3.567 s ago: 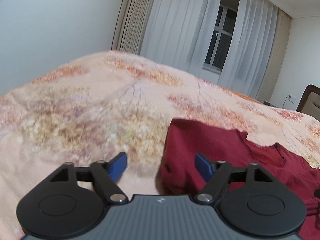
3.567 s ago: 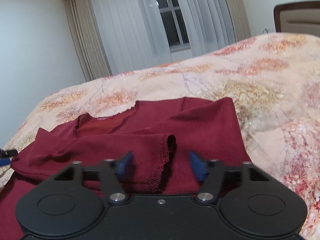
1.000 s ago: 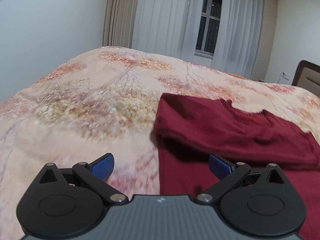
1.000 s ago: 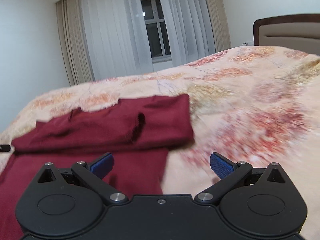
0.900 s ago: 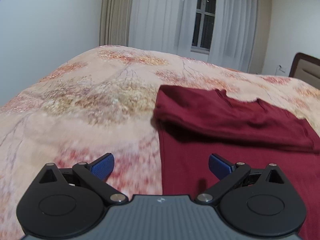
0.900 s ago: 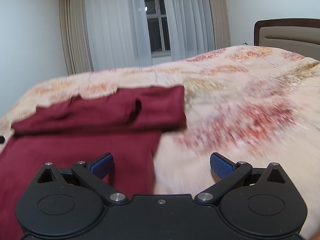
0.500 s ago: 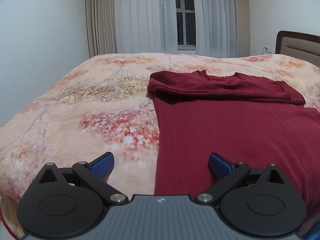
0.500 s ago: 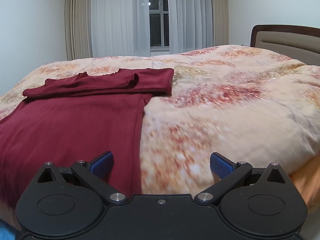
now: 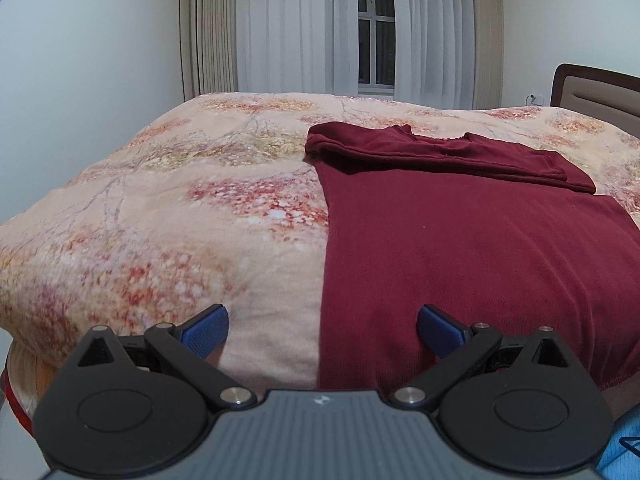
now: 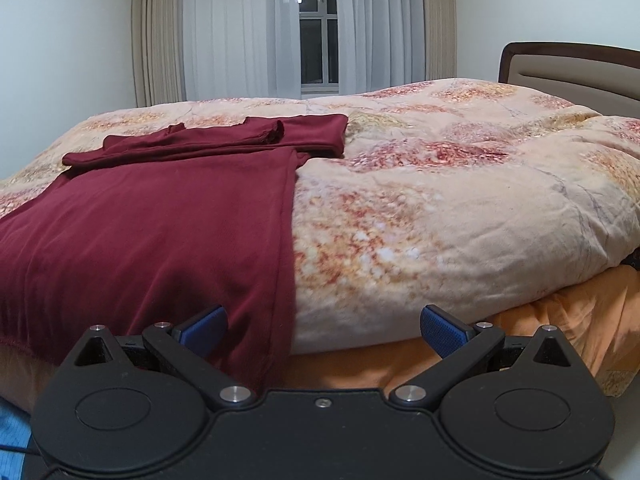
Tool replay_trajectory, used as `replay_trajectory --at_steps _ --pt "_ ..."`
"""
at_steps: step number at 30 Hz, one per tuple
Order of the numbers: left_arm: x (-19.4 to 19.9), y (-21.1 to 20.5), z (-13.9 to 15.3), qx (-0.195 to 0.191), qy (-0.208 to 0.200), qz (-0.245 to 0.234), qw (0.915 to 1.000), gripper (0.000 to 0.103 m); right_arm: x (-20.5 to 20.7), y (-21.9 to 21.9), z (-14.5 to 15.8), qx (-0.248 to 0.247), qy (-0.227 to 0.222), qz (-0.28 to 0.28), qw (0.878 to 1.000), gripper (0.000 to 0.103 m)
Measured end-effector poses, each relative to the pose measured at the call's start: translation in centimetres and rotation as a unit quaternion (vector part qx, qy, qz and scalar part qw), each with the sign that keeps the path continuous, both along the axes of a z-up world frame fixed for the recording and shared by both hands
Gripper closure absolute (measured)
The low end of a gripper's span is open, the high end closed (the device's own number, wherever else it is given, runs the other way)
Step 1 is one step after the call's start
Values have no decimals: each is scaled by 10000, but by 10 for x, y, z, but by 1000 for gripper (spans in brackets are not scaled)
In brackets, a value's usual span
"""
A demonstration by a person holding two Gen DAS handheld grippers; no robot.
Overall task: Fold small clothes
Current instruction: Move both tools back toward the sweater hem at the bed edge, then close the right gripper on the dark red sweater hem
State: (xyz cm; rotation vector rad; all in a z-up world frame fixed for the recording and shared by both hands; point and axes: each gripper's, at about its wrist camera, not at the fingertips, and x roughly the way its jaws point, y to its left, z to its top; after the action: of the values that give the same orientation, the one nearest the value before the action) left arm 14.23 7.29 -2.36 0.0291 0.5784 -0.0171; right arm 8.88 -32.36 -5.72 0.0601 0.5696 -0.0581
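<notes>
Maroon shirt lying lengthwise on bed, hem hanging over near edge. Left tongs & right tongs both gaping open, empty, each facing 1 hem corner.

no words, numbers, brand names or signs can be read in either view. the only mark is a small embossed emblem on the ribbed grey housing of the left gripper, at the middle of its top edge; it is a symbol, not letters, and too small to make out.
</notes>
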Motion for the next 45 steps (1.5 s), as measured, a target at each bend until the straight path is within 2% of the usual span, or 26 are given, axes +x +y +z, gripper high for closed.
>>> replay_trajectory --at_steps 10,14,17,22,27,34,37,39,45 --pt "-16 6 -8 -175 194 67 9996 1 -12 15 -6 -187 -24 366 9992 0" --pt "-19 8 -12 -374 349 12 9987 0 -20 28 -4 -452 -309 775 9955 0" --pt "-20 9 -13 -480 439 65 9979 0 -24 43 -4 -843 -556 1183 9878 1" --pt "-26 3 -9 -406 399 -9 9984 0 -28 76 -11 -1660 -860 1887 9641 1" --pt "-34 -4 -6 -380 401 -116 9984 0 -29 107 -28 -2683 -990 2397 9278 1" --pt "-39 -6 -3 -440 369 -125 9983 0 -28 134 -59 -3838 -1032 2693 8772 1" --pt "-39 -5 -3 -458 382 -107 9982 0 -29 141 -70 -4243 -1178 2677 8570 1" --pt "-40 -5 -3 -471 391 -94 9981 0 -28 145 -73 -4395 -1287 2586 8505 1" --pt "-42 -5 -1 -474 355 -73 9982 0 -31 143 -63 -4316 -1689 2521 8495 2"
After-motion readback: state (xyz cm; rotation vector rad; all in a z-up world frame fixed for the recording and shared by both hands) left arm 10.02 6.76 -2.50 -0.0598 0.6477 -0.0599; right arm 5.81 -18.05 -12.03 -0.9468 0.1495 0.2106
